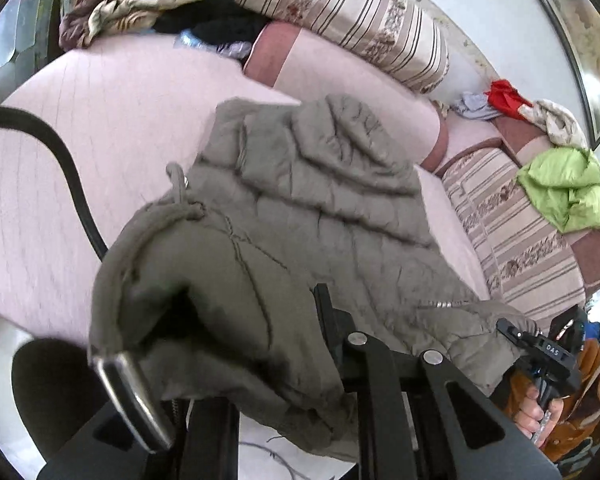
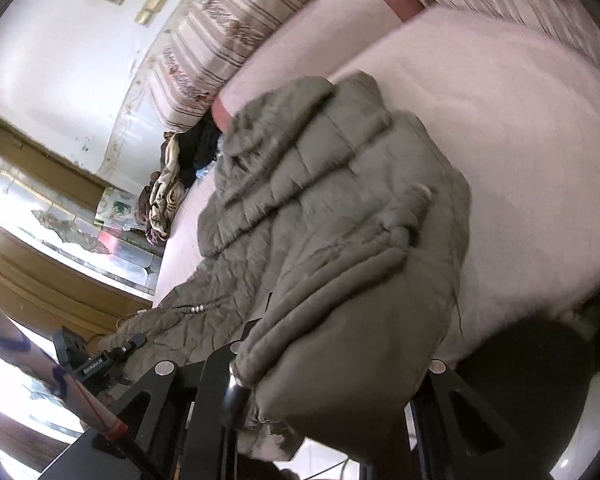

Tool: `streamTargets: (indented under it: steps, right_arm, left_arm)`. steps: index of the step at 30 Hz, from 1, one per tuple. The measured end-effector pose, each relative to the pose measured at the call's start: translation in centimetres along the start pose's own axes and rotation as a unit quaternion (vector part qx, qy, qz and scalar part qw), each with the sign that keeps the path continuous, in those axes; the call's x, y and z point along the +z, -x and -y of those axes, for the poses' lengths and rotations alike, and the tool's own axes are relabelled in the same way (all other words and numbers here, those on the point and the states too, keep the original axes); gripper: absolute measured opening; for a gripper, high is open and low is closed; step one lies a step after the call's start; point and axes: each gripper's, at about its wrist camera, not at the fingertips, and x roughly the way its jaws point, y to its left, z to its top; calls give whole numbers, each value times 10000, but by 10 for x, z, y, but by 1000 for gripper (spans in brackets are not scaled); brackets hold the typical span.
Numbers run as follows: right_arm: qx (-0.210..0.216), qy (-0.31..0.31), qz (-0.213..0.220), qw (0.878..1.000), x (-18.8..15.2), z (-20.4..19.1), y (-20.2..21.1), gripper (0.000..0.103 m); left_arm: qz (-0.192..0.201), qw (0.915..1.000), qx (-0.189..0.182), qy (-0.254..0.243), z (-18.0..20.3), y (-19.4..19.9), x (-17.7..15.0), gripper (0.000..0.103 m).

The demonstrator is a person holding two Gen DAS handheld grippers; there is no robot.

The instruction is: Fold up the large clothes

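A grey-green quilted jacket [image 1: 300,208] lies partly on the pink couch seat [image 1: 80,152], its near edge lifted. My left gripper [image 1: 236,364] is shut on the jacket's hem; one metal finger [image 1: 132,396] shows beside the bunched fabric. My right gripper [image 2: 320,384] is shut on another part of the same jacket [image 2: 332,200], which drapes over its fingers and hides them, apart from one metal tip [image 2: 236,396]. The right gripper also shows in the left wrist view [image 1: 540,348], held by a hand at the jacket's zipper edge. The left gripper shows in the right wrist view [image 2: 100,360].
Striped cushions [image 1: 352,16] line the couch back. A pile of brown and black clothes [image 1: 148,8] sits at the far end. A lime green garment [image 1: 568,192] and a red cloth [image 1: 508,96] lie on the right. A black strap [image 1: 72,172] crosses the seat.
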Motion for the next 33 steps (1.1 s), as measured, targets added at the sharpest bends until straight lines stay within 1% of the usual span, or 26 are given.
streamTargets:
  steps: [3,5,9,10,16,20,22,26,29,33]
  right_arm:
    - [-5,154,101,9998,28,-21,0,19]
    - [-9,227,182,9996,47,-32,-1,19]
    - [52,202,320,9993,90,-53,-11,19]
    - [80,187,349,9992,103,-58,-14,19]
    - [142,33,553,9984,171,-69,-43,19]
    - [66,-89,592,9982,215,-67,-79,19]
    - [-71,-91,562,9984,236,-68,-102,19]
    - [-459,-108,541,9974,275,-62,-147,19]
    - [-730,-179,515,9958,302,-50,-181,19]
    - [-932,-296,372,9945,328,-30,-221,20]
  left_arm:
    - [106,9999,-14,-9,9,-2,27,15]
    - [182,9998,-21,29,16,-5,51,15]
    - [291,9995,-68,124,24,-10,92,15]
    - [333,9993,-59,149,26,-13,107,15]
    - [535,9982,8,262,21,-43,167,15]
    - [485,9982,108,333,16,-84,203,15]
    - [424,9983,297,280,16,-112,224,15]
    - [359,9972,642,153,15,-163,256,16]
    - [268,9963,808,131,10,-199,275,16]
    - [100,9951,976,105,4,-243,291,16]
